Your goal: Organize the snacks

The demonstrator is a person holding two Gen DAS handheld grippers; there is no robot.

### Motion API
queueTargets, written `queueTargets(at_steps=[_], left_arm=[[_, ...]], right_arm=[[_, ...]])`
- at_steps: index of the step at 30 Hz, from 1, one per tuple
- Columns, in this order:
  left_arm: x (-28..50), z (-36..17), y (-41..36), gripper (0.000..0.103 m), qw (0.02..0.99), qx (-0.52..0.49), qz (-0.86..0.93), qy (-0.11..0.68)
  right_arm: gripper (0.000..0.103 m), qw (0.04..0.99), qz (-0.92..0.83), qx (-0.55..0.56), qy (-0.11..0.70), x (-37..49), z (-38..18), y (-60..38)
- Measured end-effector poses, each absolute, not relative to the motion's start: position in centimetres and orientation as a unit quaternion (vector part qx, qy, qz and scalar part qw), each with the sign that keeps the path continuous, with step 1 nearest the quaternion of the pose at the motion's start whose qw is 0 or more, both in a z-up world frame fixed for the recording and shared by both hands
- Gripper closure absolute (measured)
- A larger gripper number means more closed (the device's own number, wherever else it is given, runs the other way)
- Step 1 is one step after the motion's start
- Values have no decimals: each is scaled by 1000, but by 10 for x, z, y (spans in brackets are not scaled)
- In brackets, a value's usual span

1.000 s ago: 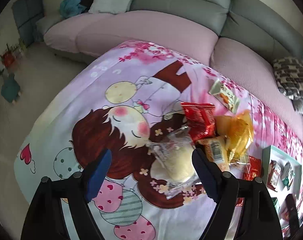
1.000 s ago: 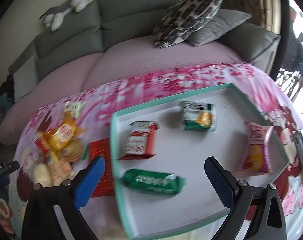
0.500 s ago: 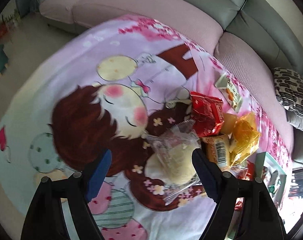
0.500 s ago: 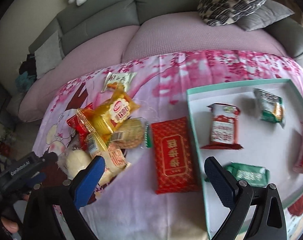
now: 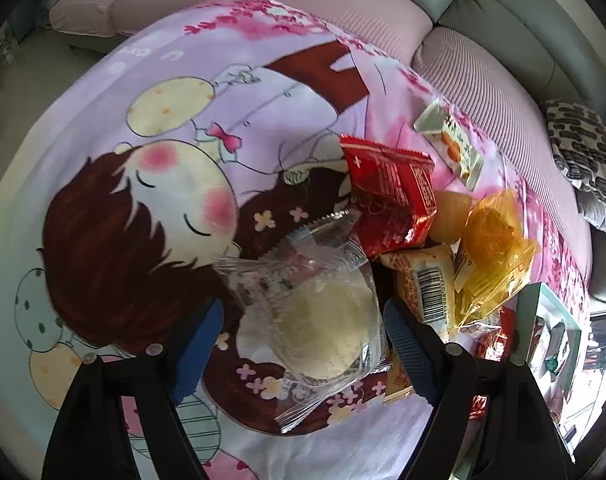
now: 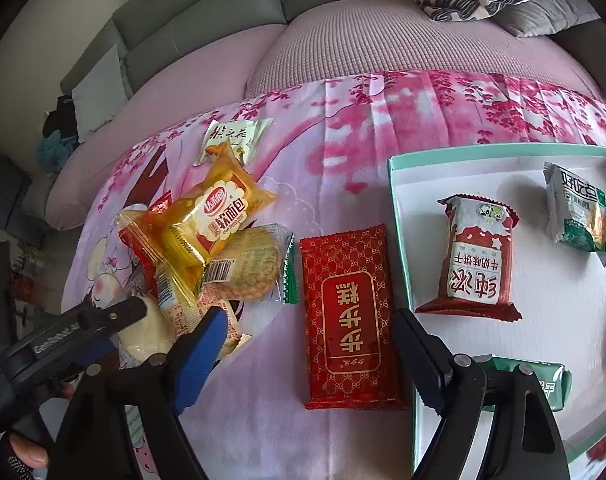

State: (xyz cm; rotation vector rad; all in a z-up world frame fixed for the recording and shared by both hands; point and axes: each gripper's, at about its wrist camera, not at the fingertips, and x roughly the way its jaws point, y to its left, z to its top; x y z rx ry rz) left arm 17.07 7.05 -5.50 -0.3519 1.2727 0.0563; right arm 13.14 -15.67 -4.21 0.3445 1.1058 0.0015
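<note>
the left gripper (image 5: pixel 303 336) points steeply down, its blue-padded jaws held apart and astride a pale wrapped bun (image 5: pixel 323 328), neither pad pressing it. the right gripper (image 6: pixel 309 340) also tilts down, its jaws closing with a red packet (image 6: pixel 349 316) lying between them, untouched. a fingertip (image 6: pixel 27 452) shows behind the left gripper's handle.

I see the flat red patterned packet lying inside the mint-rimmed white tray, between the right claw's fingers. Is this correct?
Not quite. In the right wrist view, the flat red patterned packet lies on the pink cloth beside the mint-rimmed white tray, not inside it.
</note>
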Motion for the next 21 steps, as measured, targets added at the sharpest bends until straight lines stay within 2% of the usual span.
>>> queueTargets(at_steps=[4, 7, 12, 14, 17, 21], left_arm=[[173, -60, 63, 20, 787, -158, 19, 596], [176, -62, 57, 20, 786, -157, 13, 598], [179, -70, 45, 29, 785, -148, 14, 602], [180, -71, 42, 37, 785, -140, 19, 603], [181, -71, 39, 43, 789, -138, 20, 599], [181, -71, 42, 46, 789, -144, 20, 597]], right_arm=[[28, 836, -1, 156, 527, 132, -44, -158], [31, 835, 8, 162, 525, 131, -42, -160], [34, 835, 14, 162, 526, 132, -43, -159], [37, 835, 11, 153, 528, 133, -44, -157], [38, 838, 6, 136, 528, 137, -46, -154], [38, 833, 17, 151, 531, 138, -47, -156]])
